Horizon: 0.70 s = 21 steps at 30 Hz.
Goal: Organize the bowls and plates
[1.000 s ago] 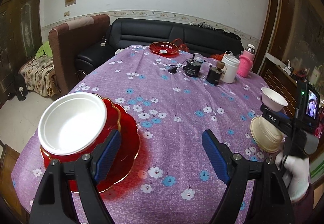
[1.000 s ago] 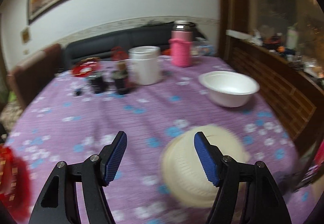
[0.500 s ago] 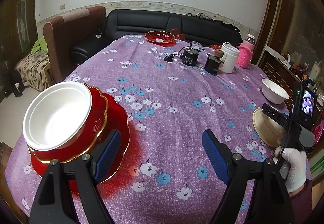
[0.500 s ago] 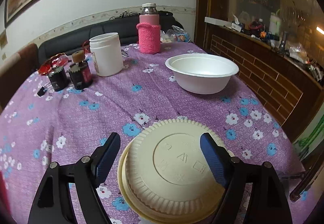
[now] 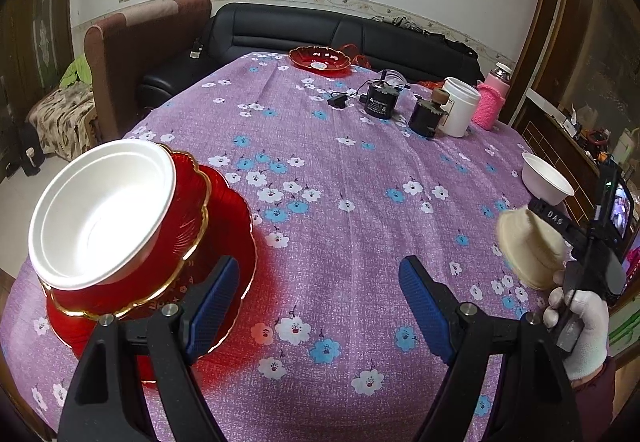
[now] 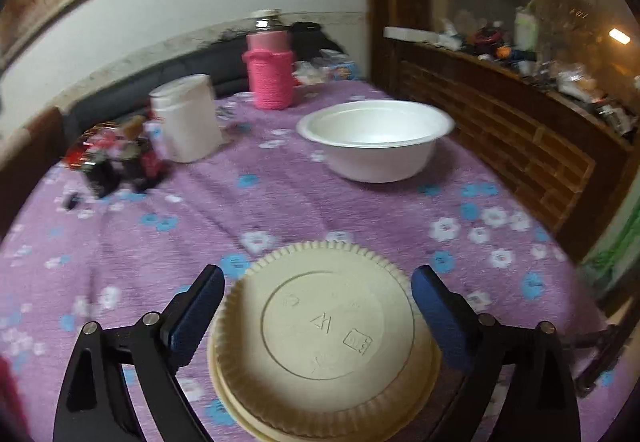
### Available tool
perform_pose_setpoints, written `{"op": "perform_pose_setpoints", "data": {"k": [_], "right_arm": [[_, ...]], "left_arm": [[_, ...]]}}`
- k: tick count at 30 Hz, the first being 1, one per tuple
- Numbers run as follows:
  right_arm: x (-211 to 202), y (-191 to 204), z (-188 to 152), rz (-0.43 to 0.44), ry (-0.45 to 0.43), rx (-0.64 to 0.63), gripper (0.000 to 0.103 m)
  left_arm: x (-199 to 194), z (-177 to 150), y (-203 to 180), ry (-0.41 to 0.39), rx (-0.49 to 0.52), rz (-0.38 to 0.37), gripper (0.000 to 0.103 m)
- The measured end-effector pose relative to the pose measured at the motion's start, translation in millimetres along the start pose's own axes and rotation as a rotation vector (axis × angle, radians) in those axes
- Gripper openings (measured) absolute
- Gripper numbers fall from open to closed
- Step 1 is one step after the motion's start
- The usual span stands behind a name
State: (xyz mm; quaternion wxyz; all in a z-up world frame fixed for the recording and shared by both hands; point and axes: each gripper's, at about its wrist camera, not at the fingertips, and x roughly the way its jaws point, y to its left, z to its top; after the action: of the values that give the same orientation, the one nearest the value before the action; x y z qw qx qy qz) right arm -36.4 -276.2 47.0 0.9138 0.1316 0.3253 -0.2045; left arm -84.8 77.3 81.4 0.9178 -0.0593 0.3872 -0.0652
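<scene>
Right gripper (image 6: 316,310), jaws opening, blue ribbed pads flanking but clear of an inverted cream fluted bowl (image 6: 320,342) on the purple floral tablecloth (image 6: 280,202). Left gripper (image 5: 320,306) wide, empty, beside a smooth white bowl (image 5: 100,210) nested in scalloped red gilt-edged dishes (image 5: 224,226). Farther right, another white bowl (image 6: 374,140).

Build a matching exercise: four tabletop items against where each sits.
Items:
1. white foam bowl
2. beige ribbed bowl, upside down
3. pink knitted bottle sleeve
4. small red dish

Places:
A. far table edge by the black sofa
B. between the right gripper's opening jaws
C. nested in a red gold-rimmed bowl
D. behind the white tub

Pairs: 1-C, 2-B, 3-D, 4-A
</scene>
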Motion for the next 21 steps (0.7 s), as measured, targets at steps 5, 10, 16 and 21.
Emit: {"op": "perform_pose_setpoints", "data": {"k": [5,10,16,21], "right_arm": [[-12.6,20.2,-2.5,0.444,0.081,-0.022,0.097],[-25.2,25.0,-3.7,0.664,0.103,0.015,0.097],[2.4,-9.7,-5.4,0.634,0.171,0.21,0.097],[26.8,-23.2,-13.2,0.677,0.28,0.333,0.097]], "left_arm": [[2.2,-1.8,-5.8,0.004,0.017,-0.01,0.081],[11.4,1.8,-14.8,0.034,0.025,-0.067,0.081],[49.0,12.3,-48.0,0.109,0.039,-0.132,0.081],[84.1,11.4,-76.6,0.133,0.135,-0.019,0.081]]}}
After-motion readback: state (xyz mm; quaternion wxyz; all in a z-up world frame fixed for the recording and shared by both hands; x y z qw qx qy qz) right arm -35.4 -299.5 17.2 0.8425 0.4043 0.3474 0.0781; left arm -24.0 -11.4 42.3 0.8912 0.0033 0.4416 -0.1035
